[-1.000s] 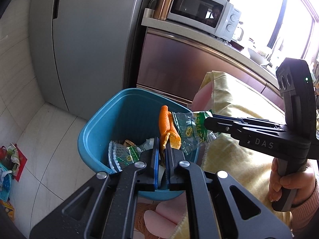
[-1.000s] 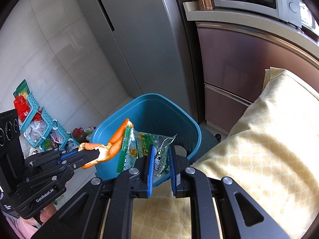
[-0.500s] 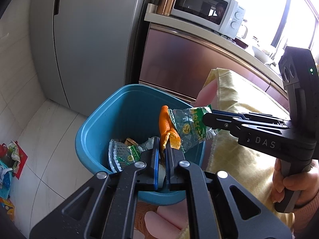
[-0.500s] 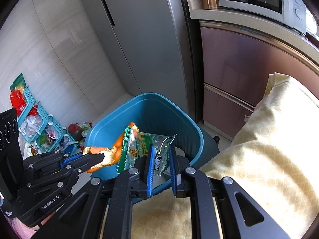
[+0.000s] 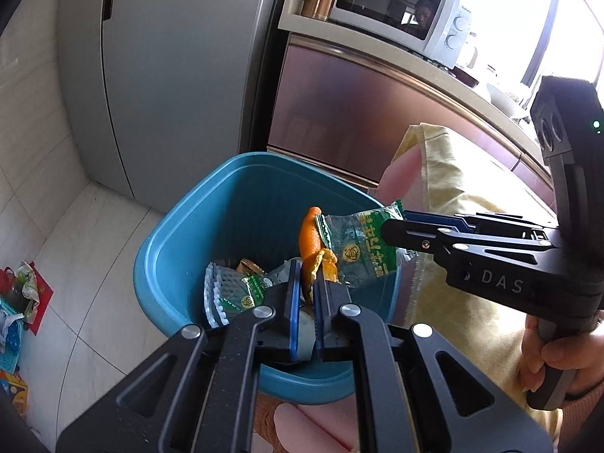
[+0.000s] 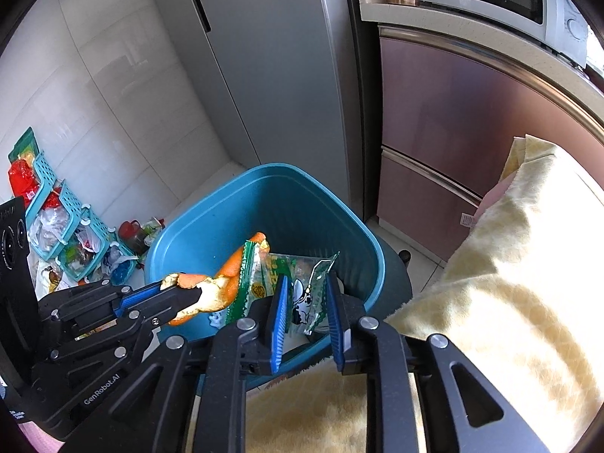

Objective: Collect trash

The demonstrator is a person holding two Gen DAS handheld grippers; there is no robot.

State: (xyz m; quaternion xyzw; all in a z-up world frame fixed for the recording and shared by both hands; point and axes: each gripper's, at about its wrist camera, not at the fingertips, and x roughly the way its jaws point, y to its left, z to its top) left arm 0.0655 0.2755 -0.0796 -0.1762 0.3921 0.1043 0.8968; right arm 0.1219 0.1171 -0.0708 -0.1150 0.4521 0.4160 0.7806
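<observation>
Hovering over the blue plastic trash bin (image 5: 177,249): left hand-held gripper (image 5: 307,294) clenching curled orange peel (image 5: 311,239); right hand-held gripper (image 6: 304,313), jaws parted, releasing crinkled green snack wrapper (image 6: 298,283). Next, likely: dropping peel.

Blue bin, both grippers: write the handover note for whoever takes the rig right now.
Left gripper: shut on the orange peel, held over the blue bin.
Right gripper: jaws have parted around the green snack wrapper, which hangs above the bin mouth; whether the pads grip it is unclear.
Already in the bin: a white foam net and other wrappers.
Done: both pieces carried over the bin.
Left: let the wrapper fall, open the left gripper to drop the peel, confirm both land inside.
</observation>
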